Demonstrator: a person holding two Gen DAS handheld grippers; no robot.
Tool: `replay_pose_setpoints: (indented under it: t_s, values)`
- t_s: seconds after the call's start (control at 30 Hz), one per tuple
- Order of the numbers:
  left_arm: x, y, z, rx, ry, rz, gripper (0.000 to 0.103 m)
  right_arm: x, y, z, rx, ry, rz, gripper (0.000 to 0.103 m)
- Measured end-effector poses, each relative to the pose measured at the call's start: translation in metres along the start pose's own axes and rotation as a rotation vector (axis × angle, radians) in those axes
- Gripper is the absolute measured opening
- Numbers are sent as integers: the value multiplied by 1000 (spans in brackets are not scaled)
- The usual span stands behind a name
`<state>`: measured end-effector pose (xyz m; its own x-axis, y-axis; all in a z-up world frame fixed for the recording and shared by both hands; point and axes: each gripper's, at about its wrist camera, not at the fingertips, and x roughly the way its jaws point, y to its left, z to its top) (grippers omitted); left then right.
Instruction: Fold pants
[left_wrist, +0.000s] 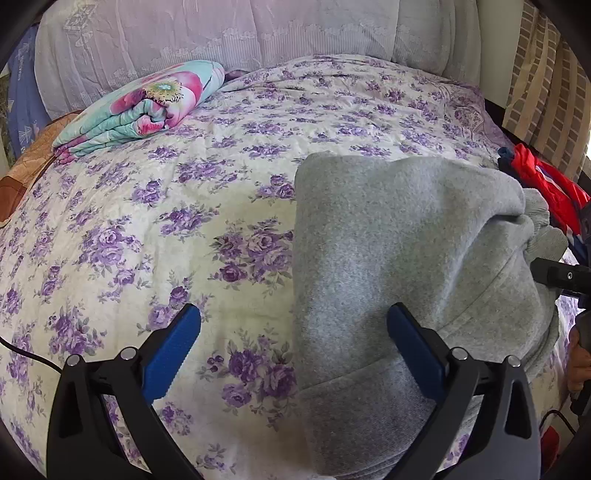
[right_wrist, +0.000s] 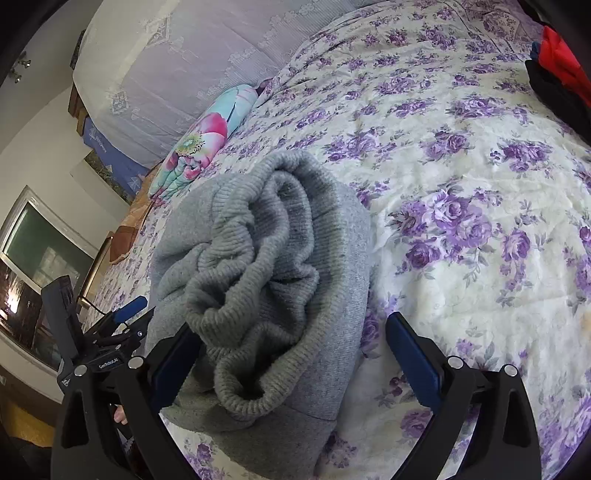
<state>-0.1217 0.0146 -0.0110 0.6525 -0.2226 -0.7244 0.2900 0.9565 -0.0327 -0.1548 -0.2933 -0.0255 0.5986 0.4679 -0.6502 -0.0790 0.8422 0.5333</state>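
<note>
Grey sweatpants (left_wrist: 406, 240) lie folded in a thick bundle on the purple-flowered bedspread (left_wrist: 147, 221), right of centre in the left wrist view. My left gripper (left_wrist: 295, 325) is open; the bundle's left edge lies between its blue fingers (left_wrist: 184, 336), the right one over the cloth. In the right wrist view the pants (right_wrist: 325, 206) show their ribbed cuffs (right_wrist: 258, 266) bunched on top. My right gripper (right_wrist: 291, 336) is open and straddles the bundle's near end, its left finger partly hidden by fabric. Each gripper shows at the edge of the other's view: the right gripper (left_wrist: 557, 277) and the left gripper (right_wrist: 125, 314).
A folded teal and pink floral quilt (left_wrist: 147, 107) (right_wrist: 207, 147) lies at the far left of the bed. A red garment (left_wrist: 543, 184) (right_wrist: 561, 55) sits at the bed's right edge. A lace-covered headboard (left_wrist: 221, 37) stands behind. Bare bedspread (right_wrist: 461, 184) stretches right of the pants.
</note>
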Motion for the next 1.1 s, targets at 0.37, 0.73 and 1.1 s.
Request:
replay_pose_setpoints:
  t_s: [0.37,0.73,1.1]
  values:
    - [-4,-1,-6,-28,-15,7,98,1,-2,-4,1,-14,35,98]
    - [-9,-5,-5,9,-15,13,98,-17,2,-8,-39,-42,3,98]
    - [-9,-8,-4,-8,-11,-10,98,-6,-6,-6,37,-23,62,99]
